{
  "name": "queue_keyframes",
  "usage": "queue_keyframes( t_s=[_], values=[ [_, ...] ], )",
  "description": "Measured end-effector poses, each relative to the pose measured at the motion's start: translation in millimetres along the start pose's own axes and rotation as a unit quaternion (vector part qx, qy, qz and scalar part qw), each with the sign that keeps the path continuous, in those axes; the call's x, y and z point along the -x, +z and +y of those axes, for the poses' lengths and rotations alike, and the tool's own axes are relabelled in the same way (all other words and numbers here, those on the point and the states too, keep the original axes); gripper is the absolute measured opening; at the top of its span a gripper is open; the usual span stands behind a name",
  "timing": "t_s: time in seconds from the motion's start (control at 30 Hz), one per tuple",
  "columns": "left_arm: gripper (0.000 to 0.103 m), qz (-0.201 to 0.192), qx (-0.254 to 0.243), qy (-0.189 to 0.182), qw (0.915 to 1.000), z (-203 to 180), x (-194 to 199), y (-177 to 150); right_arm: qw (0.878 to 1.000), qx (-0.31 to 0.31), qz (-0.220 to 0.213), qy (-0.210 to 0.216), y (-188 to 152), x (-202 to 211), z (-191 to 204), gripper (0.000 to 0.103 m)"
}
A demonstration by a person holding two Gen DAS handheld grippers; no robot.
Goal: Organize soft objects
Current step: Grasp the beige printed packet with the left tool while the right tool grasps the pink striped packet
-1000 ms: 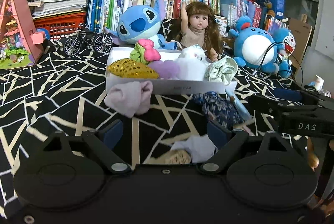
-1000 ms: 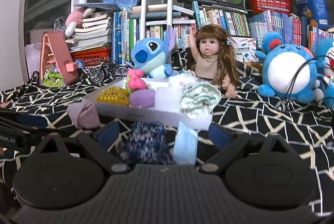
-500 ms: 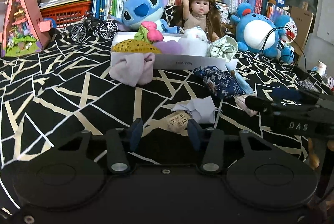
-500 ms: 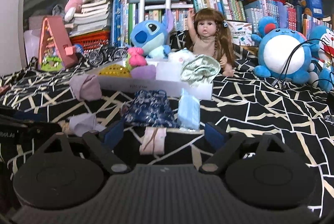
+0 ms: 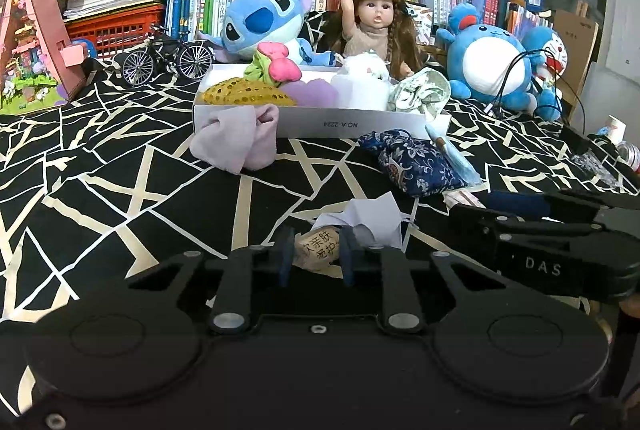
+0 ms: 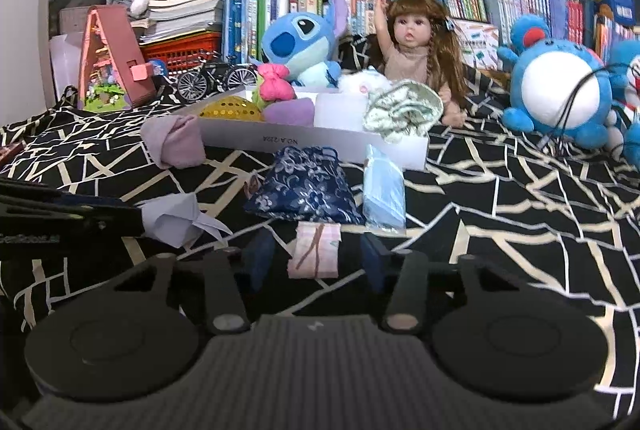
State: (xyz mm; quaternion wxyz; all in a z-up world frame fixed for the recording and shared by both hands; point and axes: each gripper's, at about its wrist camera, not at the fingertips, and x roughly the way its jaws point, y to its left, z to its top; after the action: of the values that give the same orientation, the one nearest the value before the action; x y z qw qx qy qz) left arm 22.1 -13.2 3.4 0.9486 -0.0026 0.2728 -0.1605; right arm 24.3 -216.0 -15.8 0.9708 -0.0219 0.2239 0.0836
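One white box, one doll, three blue plush toys, one toy bicycle, two red baskets.

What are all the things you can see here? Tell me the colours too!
Box: one, white, middle of the cloth, full of soft things.
Plush toys: three, blue, behind the box and to its right.
Doll: one, brown hair, behind the box.
Toy bicycle: one, black, left of the box.
Toy house: one, pink, far left.
Soft cloth: one, lilac, against the box front.
Pouch: one, blue flowered, before the box.
Blue packet: one, light blue, beside the pouch.
Paper: one, white, crumpled.
Tan packet: one.
Pink packet: one.
Left gripper: black, just closed on the tan packet.
Right gripper: black, just been closing, pink packet between, untouched.
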Motion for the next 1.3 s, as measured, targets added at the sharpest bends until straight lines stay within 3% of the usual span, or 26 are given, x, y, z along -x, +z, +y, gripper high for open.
queue_keyframes(
  t_s=[0.1,0.4,0.5,0.67,0.8,1.13,1.3],
  values=[
    [0.021,0.003,-0.003,0.001,1.0,3,2,-2,1.0,-0.004,0.005,-0.002,-3,0,-3,0.042],
    [0.022,0.006,0.003,0.019,0.9998,15,8,-4,1.0,-0.009,0.005,-0.019,-3,3,-11,0.041],
    [0.037,0.002,0.003,0.017,0.9998,13,8,-3,1.0,-0.013,0.006,-0.028,-2,3,-13,0.042],
    [0.038,-0.003,-0.002,0.012,0.9999,3,4,-1,0.999,-0.013,0.005,-0.043,-3,4,-17,0.043],
    [0.038,0.003,0.002,0.023,0.9997,-3,-4,-1,0.998,-0.021,0.006,-0.057,-3,5,-22,0.056],
    [0.037,-0.001,-0.002,0.041,0.9992,-6,-12,-2,0.994,-0.046,0.012,-0.097,-4,6,-38,0.066],
    [0.037,-0.004,-0.004,0.046,0.9989,-7,-12,-2,0.997,-0.071,-0.005,-0.039,-6,11,-41,0.08]
  ],
)
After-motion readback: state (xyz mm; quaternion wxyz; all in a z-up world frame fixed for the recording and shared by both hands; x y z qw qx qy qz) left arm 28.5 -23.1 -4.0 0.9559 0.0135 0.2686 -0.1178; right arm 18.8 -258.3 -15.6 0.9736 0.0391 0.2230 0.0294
